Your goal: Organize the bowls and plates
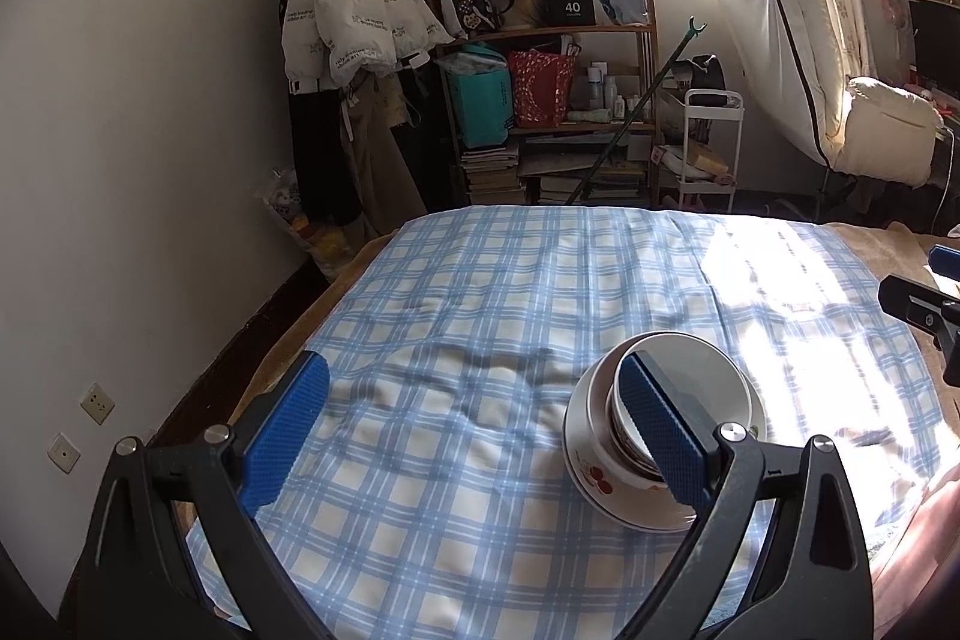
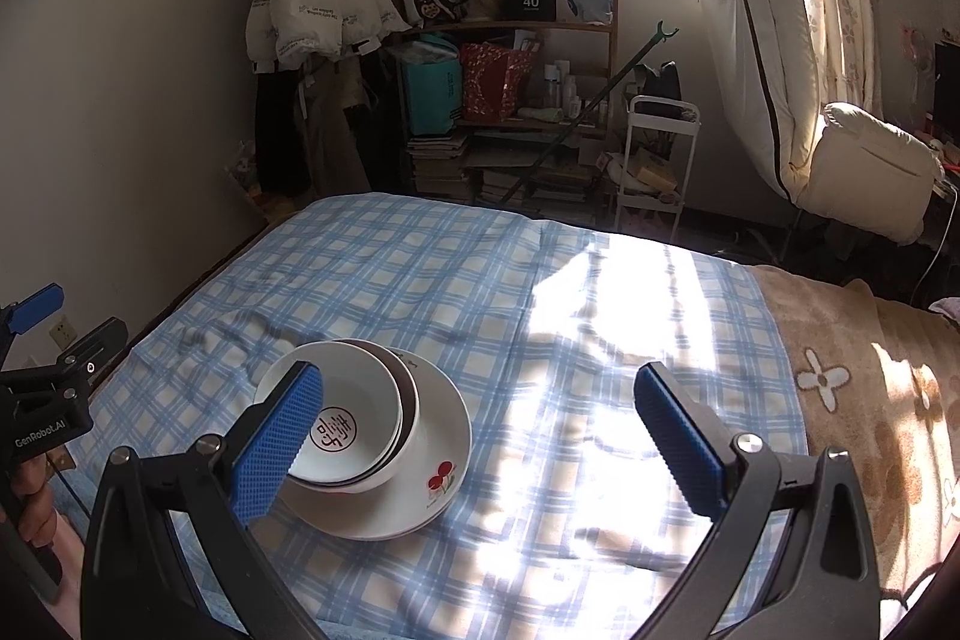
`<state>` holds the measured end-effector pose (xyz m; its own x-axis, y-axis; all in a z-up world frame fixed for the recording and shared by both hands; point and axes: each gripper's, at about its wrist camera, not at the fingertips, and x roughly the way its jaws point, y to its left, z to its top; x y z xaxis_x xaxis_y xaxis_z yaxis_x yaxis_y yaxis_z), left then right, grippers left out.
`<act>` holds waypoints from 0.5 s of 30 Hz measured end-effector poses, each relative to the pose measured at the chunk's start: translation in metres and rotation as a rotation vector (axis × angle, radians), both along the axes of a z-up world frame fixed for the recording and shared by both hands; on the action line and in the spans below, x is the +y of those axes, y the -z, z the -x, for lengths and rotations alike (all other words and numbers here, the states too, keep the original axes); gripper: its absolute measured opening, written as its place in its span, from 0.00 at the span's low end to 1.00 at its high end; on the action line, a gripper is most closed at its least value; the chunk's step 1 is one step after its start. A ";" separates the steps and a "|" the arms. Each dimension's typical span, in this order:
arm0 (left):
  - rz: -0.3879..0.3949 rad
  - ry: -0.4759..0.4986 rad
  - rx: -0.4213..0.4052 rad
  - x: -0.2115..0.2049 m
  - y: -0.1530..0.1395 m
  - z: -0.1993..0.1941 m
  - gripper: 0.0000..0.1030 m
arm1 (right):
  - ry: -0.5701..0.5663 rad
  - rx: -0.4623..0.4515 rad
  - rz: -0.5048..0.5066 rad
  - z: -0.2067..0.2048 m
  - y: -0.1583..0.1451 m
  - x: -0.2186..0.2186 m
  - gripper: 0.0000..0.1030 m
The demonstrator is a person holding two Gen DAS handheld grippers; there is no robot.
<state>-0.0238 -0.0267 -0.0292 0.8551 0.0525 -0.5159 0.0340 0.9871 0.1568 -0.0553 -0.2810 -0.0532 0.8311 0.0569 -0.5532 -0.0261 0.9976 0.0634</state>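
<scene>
While above the stacked bowls, both hand-held grippers — left, right — spread wide, empty.

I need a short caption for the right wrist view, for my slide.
Open right gripper above a checked cloth, beside bowls stacked on a cherry-print plate.

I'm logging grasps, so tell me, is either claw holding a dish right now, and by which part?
Nothing is held. Both the left claw and the right claw are open and empty above the checked cloth; the stacked bowls sit free on the plate.
</scene>
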 end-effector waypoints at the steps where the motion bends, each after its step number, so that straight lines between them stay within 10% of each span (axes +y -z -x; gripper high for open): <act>1: -0.001 0.000 0.001 0.000 0.000 0.000 0.93 | 0.000 -0.001 -0.001 0.000 0.000 0.000 1.00; 15: -0.030 -0.001 0.007 -0.004 0.001 0.001 0.93 | -0.010 0.005 0.001 0.000 0.002 0.000 1.00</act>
<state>-0.0253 -0.0308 -0.0298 0.8515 0.0687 -0.5199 0.0345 0.9819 0.1862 -0.0552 -0.2810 -0.0548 0.8279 0.0640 -0.5572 -0.0353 0.9974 0.0621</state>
